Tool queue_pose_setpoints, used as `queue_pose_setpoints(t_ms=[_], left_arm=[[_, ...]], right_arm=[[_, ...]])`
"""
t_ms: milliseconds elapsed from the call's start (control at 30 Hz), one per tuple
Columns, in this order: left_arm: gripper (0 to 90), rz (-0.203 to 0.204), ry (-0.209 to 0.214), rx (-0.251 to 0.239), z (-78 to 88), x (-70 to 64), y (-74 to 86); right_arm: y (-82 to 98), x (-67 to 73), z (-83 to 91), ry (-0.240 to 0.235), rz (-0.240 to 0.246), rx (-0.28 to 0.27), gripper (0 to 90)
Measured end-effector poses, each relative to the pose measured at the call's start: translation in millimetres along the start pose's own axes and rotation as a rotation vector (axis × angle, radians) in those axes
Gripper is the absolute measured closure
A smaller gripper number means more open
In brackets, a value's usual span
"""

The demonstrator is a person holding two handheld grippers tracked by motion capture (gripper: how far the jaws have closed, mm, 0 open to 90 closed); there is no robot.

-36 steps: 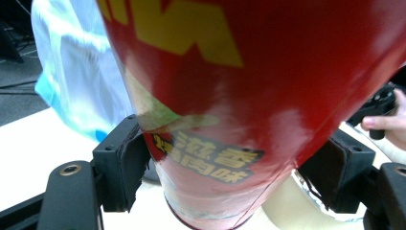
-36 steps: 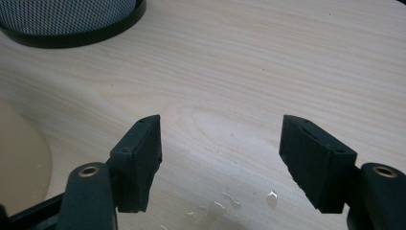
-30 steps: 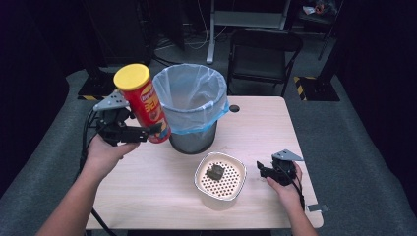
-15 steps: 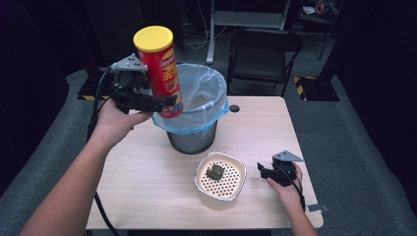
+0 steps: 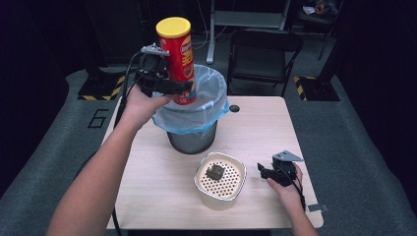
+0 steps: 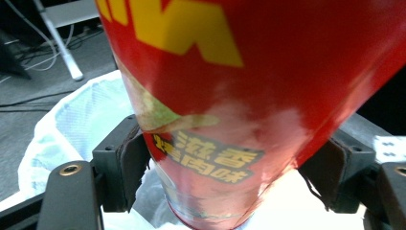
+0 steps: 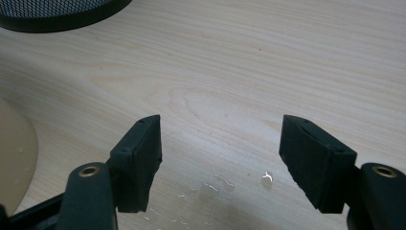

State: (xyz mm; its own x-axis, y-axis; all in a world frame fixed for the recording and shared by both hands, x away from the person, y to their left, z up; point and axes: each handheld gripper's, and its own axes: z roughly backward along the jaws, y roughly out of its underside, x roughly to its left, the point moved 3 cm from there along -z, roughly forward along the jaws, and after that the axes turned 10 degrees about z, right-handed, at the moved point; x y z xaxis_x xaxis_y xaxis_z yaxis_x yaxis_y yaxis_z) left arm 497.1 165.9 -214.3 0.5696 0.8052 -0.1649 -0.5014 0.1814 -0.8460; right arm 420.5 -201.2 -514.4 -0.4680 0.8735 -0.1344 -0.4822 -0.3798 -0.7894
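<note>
A red chips can (image 5: 178, 58) with a yellow lid stands upright in the air over the near-left rim of a mesh bin (image 5: 193, 132) lined with a pale blue bag (image 5: 212, 102). My left gripper (image 5: 172, 86) is shut on the can's lower half; in the left gripper view both pads (image 6: 131, 165) press the can (image 6: 239, 91) above the bag (image 6: 67, 129). My right gripper (image 5: 262, 171) rests on the table at the right, open, its jaws (image 7: 220, 163) apart over bare wood.
A cream perforated container (image 5: 220, 181) holding a dark lump (image 5: 215, 172) sits at the table's front middle, left of the right gripper. A black chair (image 5: 263, 54) stands behind the table (image 5: 255, 128). A small round hole (image 5: 234, 108) lies beside the bin.
My left hand has lifted the can up and rightward, from beside the bin's left side to over its rim, and stood it more upright. The right gripper stayed put.
</note>
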Motion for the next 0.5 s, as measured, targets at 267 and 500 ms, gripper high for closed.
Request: queue_pose_setpoints(t_ms=[267, 500], left_arm=[[23.5, 0.062, -0.043, -0.003, -27.4, 15.9, -0.1], [23.5, 0.089, -0.076, -0.012, -44.4, 26.6, 5.2]], right_arm=[[0.6, -0.6, -0.6, -0.003, 0.009, 0.004, 30.7], [1.3, -1.7, -1.1, -0.002, 0.021, 0.003, 30.7]])
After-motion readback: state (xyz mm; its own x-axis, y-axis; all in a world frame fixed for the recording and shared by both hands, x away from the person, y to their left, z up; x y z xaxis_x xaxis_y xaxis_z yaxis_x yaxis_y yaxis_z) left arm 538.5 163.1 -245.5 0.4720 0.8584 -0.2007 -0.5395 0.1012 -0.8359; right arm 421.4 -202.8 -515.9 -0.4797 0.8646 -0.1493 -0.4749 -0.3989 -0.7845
